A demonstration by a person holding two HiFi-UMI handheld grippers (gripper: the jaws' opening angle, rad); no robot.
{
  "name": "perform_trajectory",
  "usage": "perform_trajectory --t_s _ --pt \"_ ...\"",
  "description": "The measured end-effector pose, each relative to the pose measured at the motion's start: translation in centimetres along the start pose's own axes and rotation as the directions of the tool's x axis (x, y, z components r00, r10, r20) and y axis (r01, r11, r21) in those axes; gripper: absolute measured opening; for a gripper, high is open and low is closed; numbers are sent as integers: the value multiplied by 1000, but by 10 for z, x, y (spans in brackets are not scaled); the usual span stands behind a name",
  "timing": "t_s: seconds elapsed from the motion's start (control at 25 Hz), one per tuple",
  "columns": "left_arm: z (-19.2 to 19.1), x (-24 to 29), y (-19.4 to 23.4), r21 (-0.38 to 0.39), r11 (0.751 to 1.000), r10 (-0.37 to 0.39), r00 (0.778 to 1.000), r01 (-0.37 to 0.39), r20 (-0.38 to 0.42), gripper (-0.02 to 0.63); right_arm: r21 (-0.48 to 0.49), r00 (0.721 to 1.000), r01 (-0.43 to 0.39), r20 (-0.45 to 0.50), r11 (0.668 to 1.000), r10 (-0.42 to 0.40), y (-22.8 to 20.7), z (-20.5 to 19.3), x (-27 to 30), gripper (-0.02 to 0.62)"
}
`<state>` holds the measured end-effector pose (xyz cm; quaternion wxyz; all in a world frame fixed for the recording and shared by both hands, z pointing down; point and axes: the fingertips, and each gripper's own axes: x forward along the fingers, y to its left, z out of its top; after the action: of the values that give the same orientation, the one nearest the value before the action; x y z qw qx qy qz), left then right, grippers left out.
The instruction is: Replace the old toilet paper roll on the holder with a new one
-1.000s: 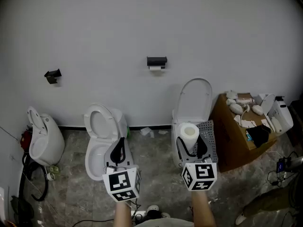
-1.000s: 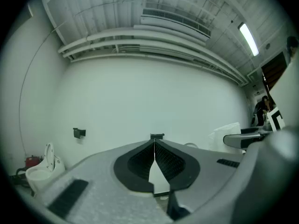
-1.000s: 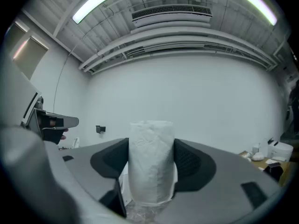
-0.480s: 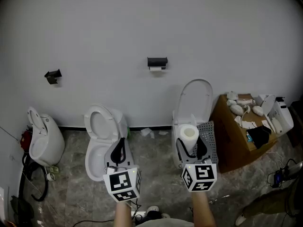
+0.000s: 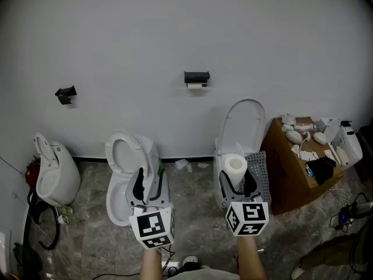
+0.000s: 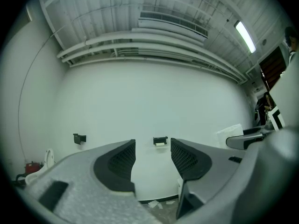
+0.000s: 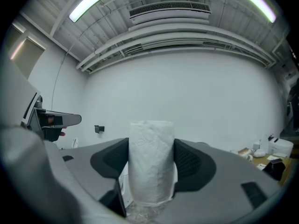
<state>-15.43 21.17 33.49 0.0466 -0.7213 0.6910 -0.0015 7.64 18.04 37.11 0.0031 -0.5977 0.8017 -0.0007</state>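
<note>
You are holding the right tool [image 5: 238,183] level in front of you, and it is grasping the new toilet paper roll [image 5: 235,166]. In the right gripper view the roll is standing upright between the two jaws, and both pads are pressing on its sides. In the head view it is showing in front of the right toilet [image 5: 245,121], whose lid is standing up.

Your left tool [image 5: 147,183] is also pointing toward the wall [image 5: 116,34]. Its jaws have just been opening and are now released, standing apart with nothing between them (only the far wall is showing through the gap).

The holder [image 5: 196,76] is hanging on the wall, well apart from both tools, above and between the middle toilet [image 5: 125,156] and the right toilet. The old roll [image 5: 196,86] is sitting just under the holder's black cover, and only a thin white strip of it is showing. In the left gripper view the holder is appearing right in the gap between the jaws.

A second small black fixture [image 5: 65,93] is hanging on the wall toward its left edge. A cardboard box [image 5: 285,177] is standing on the floor just beside the right toilet, toward the floor's right edge.
</note>
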Motion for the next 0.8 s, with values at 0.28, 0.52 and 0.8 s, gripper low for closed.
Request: perform_trajectory --t_s 0.28,0.52,0.8 --pt "-4 18 26 14 1000 11 1000 -11 9 219 -3 1000 16 2 1000 -16 7 -2 23 282" --pt "-13 28 39 12 1000 7 1000 -7 1 219 -13 1000 27 -7 1000 -27 10 -8 35 282" --pt "-27 50 45 5 1000 8 999 -7 -32 219 -14 999 35 -41 999 -36 3 -18 54 282"
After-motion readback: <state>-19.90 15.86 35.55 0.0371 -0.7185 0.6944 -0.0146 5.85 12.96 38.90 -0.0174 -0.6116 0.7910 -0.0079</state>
